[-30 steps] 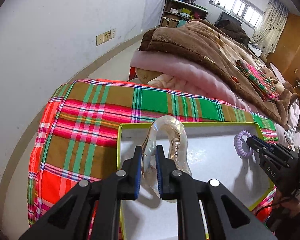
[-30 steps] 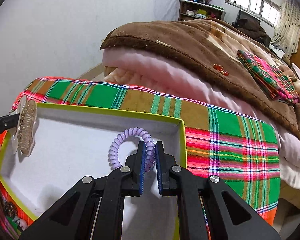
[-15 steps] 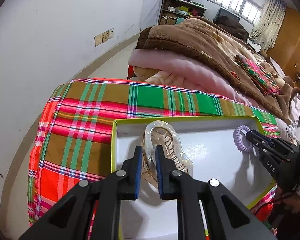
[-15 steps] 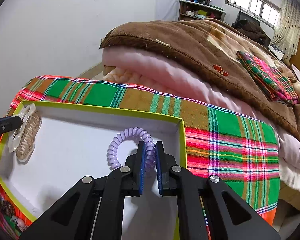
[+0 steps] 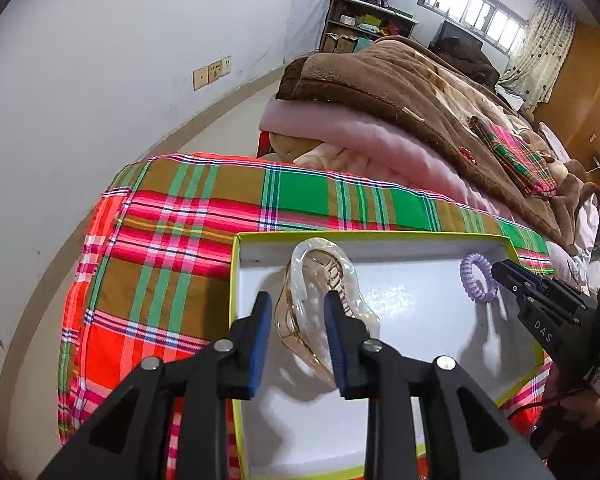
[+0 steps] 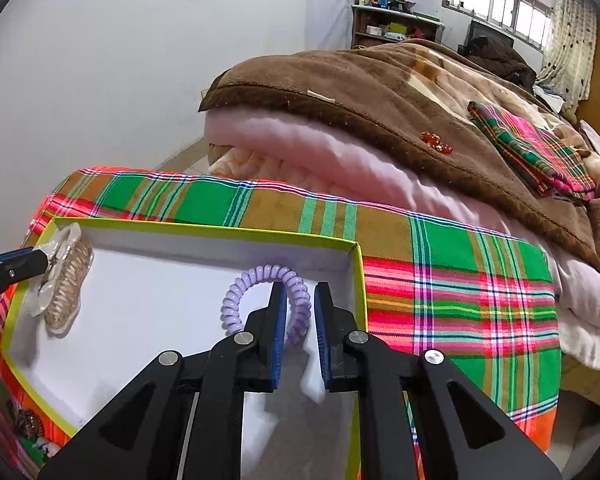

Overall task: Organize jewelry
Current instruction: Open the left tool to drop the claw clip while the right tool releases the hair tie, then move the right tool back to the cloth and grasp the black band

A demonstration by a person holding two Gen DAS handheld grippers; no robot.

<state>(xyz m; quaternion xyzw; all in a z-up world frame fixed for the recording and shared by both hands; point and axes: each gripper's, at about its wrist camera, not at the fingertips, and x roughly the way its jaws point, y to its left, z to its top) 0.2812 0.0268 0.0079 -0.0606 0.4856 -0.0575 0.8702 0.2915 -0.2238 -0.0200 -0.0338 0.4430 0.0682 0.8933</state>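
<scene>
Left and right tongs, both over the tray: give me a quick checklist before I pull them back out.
1. Left tongs open: ok, jaws spread wider than the clear plastic hair claw clip.
2. Claw clip lying inside the white tray with the yellow-green rim: ok, at its left end.
3. Right tongs open: ok, a gap shows on both sides of the purple spiral hair tie.
4. Hair tie resting on the tray floor: cannot tell, its lower part sits between the fingers.
5. Clip free of the left fingers: cannot tell, the right-hand pad overlaps it.
</scene>
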